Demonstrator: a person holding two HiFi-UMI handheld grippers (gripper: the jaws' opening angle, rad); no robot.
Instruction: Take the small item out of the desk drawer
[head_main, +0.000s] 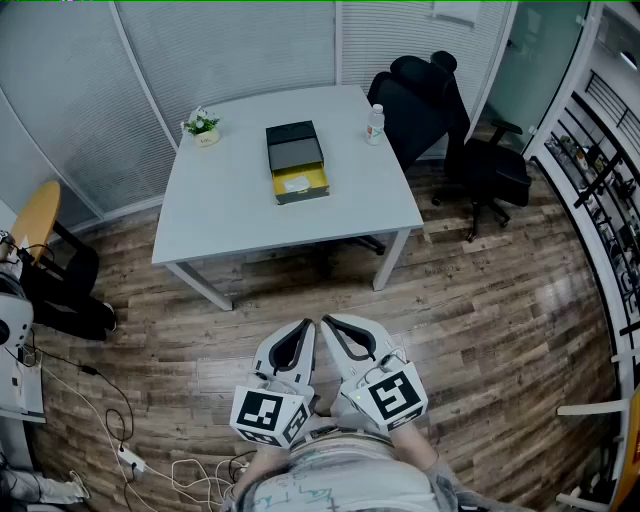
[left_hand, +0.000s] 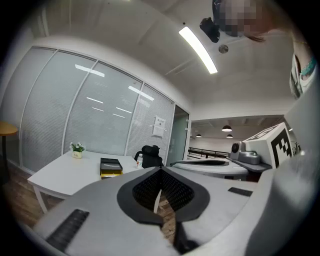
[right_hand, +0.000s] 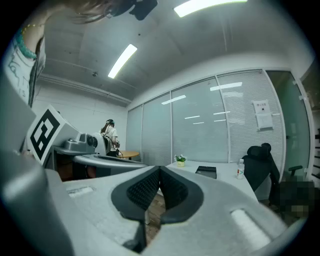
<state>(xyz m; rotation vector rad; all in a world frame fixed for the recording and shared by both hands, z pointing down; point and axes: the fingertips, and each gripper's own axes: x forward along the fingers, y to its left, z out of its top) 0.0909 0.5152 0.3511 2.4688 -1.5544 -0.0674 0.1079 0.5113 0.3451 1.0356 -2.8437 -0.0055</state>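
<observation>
1. Both pairs of jaws are clenched tip to tip with nothing between them. Your left gripper (head_main: 303, 330) and right gripper (head_main: 331, 324) sit side by side close to your body, over the wooden floor (head_main: 480, 320).
2. The task's thing is well ahead of both jaws. A black drawer box (head_main: 293, 145) stands mid-way across the white table (head_main: 230, 210), its yellow drawer (head_main: 322, 184) pulled out toward you. A pale small item (head_main: 296, 183) lies inside; what it is, I cannot tell.
3. It looks flat and probably light. Come down from above and pinch it across its narrow sides — a low item may skid on the drawer bottom. The box may also slide on the smooth tabletop, so be ready to steady it with the other jaws.
4. The drawer walls sit close around the item, leaving the jaws little room to spread.
5. The plant (head_main: 203, 125) ahead-left and the bottle (head_main: 375, 124) ahead-right stand well apart from the box. Chairs (head_main: 425, 100) lie beyond the right jaws, and cables (head_main: 100, 400) trail left of the left jaws.
</observation>
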